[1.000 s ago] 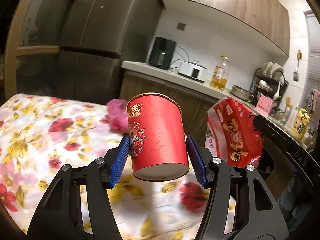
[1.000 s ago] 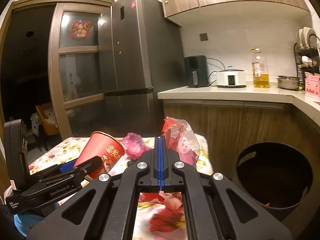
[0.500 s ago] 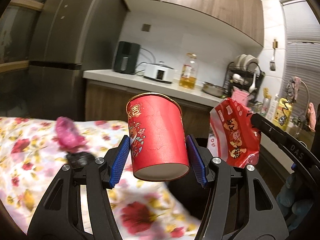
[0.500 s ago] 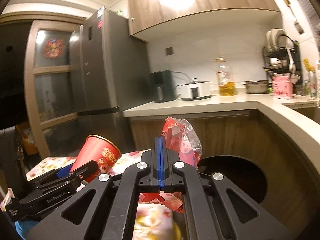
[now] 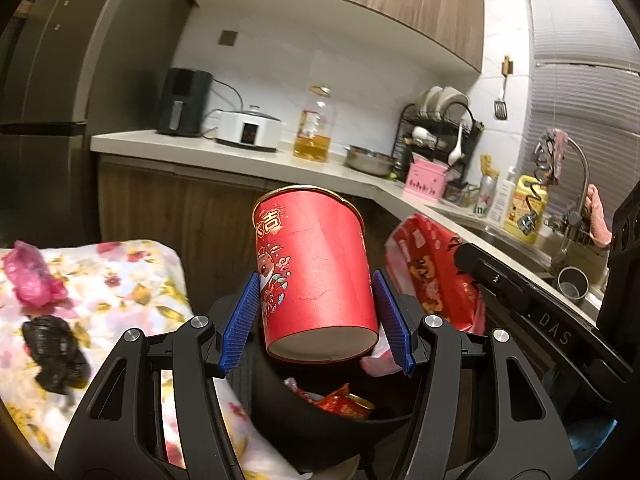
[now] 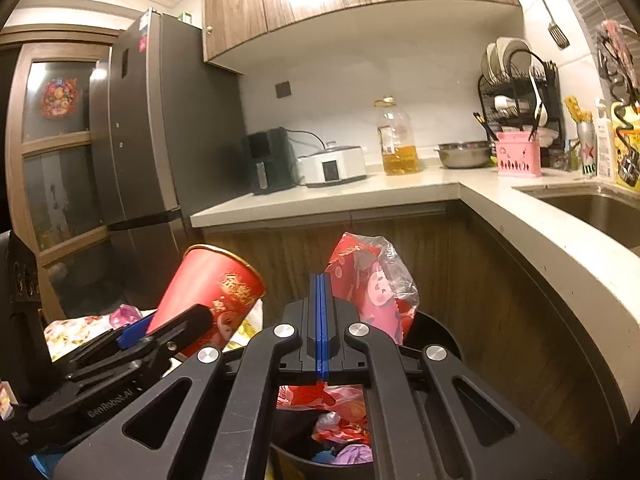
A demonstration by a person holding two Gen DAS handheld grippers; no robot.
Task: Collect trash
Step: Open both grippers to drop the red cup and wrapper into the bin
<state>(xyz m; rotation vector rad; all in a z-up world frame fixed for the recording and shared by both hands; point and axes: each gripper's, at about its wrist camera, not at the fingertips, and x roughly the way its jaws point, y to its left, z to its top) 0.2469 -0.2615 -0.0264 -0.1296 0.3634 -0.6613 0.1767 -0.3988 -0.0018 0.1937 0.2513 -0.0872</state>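
Note:
My left gripper (image 5: 316, 320) is shut on a red paper cup (image 5: 312, 280) and holds it tilted above the black trash bin (image 5: 320, 428). The cup also shows in the right wrist view (image 6: 212, 296). My right gripper (image 6: 319, 324) is shut on a red snack wrapper (image 6: 368, 280), also held over the bin (image 6: 436, 332). The wrapper shows in the left wrist view (image 5: 432, 276) just right of the cup. Red wrappers and other trash lie inside the bin.
A floral tablecloth (image 5: 120, 280) covers the table on the left, with a pink crumpled bag (image 5: 32, 280) and a black crumpled piece (image 5: 52, 348) on it. Wooden cabinets and a white counter (image 6: 400, 188) stand behind the bin. A fridge (image 6: 148, 140) stands far left.
Both grippers have swung right, away from the table, and now hold the cup and the wrapper over the bin. The bin's contents have come into view.

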